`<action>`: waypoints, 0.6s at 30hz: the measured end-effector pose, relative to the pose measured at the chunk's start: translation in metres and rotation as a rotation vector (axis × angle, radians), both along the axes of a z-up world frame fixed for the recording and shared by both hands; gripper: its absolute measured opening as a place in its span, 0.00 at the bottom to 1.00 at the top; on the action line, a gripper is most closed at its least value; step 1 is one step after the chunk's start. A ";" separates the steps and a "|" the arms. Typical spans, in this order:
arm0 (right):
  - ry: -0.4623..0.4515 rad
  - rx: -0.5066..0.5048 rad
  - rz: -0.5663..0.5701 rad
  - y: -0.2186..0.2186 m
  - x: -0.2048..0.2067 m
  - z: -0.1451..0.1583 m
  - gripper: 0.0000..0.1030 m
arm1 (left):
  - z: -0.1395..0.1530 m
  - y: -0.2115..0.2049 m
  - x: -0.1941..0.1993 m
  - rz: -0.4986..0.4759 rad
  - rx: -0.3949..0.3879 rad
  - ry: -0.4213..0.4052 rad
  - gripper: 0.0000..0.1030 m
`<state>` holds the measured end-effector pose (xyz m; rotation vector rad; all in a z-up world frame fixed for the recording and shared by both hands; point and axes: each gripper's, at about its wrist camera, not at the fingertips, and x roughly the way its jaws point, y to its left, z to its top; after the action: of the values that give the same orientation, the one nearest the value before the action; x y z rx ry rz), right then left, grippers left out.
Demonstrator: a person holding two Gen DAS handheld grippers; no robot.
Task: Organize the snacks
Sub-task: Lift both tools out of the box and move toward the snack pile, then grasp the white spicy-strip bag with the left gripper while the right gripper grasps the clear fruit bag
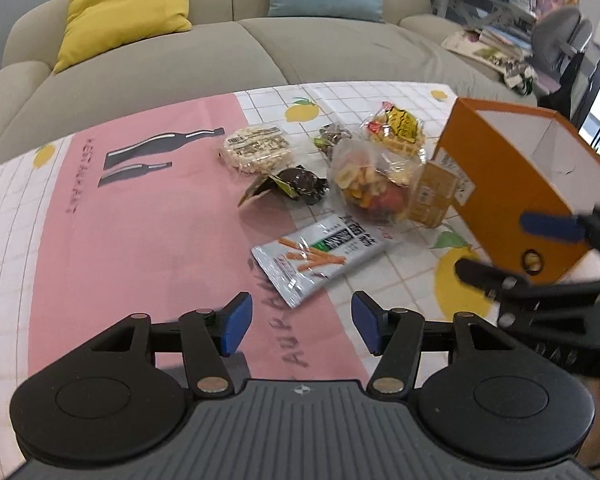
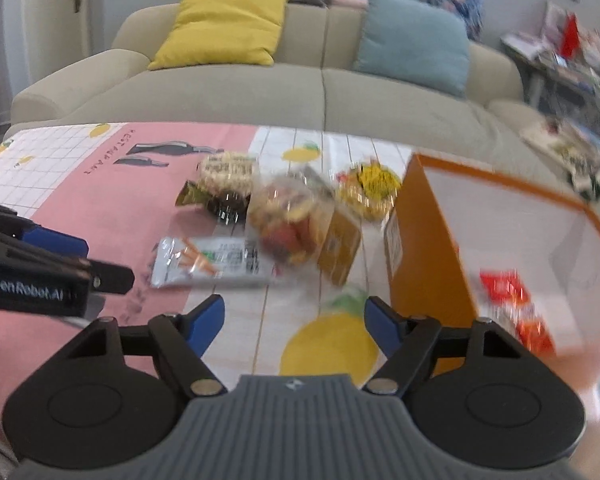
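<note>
Both grippers were empty here. The left gripper (image 1: 302, 322) had its blue pads apart with nothing between them, hanging just short of the silver carrot-stick packet (image 1: 320, 260). The right gripper (image 2: 294, 326) was spread too, over the lemon print on the tablecloth (image 2: 328, 344), with the orange box (image 2: 428, 248) right beside it.

If I had to call the step, it was a reach for that silver packet, since it lay nearest and flat. A flat foil pack is slippery, so I'd have gone for the near short edge and pinched the seam instead of pushing down on the middle.

Behind it sat the clear bag of mixed fruit chips (image 1: 374, 184), touching a small tan packet (image 1: 436, 196) that leaned on the box. Further back were the dark wrapped snack (image 1: 296, 188), the round rice cracker (image 1: 256, 148) and a yellow-labelled bag (image 1: 396, 128).

Hard to read: the right wrist view was badly smeared. Something red and orange (image 2: 516, 312) lay inside the box, but I couldn't tell what. The box's far side was cut off in both views.
</note>
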<state>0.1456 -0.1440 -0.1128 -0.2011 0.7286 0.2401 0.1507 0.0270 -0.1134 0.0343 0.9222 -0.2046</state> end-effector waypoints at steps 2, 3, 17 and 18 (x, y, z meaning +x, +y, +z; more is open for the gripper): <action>-0.009 -0.019 0.017 0.001 0.013 -0.001 0.73 | -0.003 0.000 0.010 -0.023 0.005 -0.001 0.67; -0.005 -0.021 0.029 0.001 0.021 -0.002 0.73 | -0.004 -0.001 0.015 -0.047 0.004 0.002 0.70; 0.056 -0.053 0.156 0.011 0.099 -0.021 0.84 | -0.031 -0.020 0.071 -0.321 0.093 0.087 0.82; 0.072 -0.049 0.153 0.011 0.104 -0.024 0.84 | -0.033 -0.021 0.074 -0.338 0.099 0.092 0.82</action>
<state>0.2499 -0.1329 -0.1369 -0.2968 0.7916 0.3770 0.2244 0.0056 -0.1468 0.2758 1.0150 -0.4773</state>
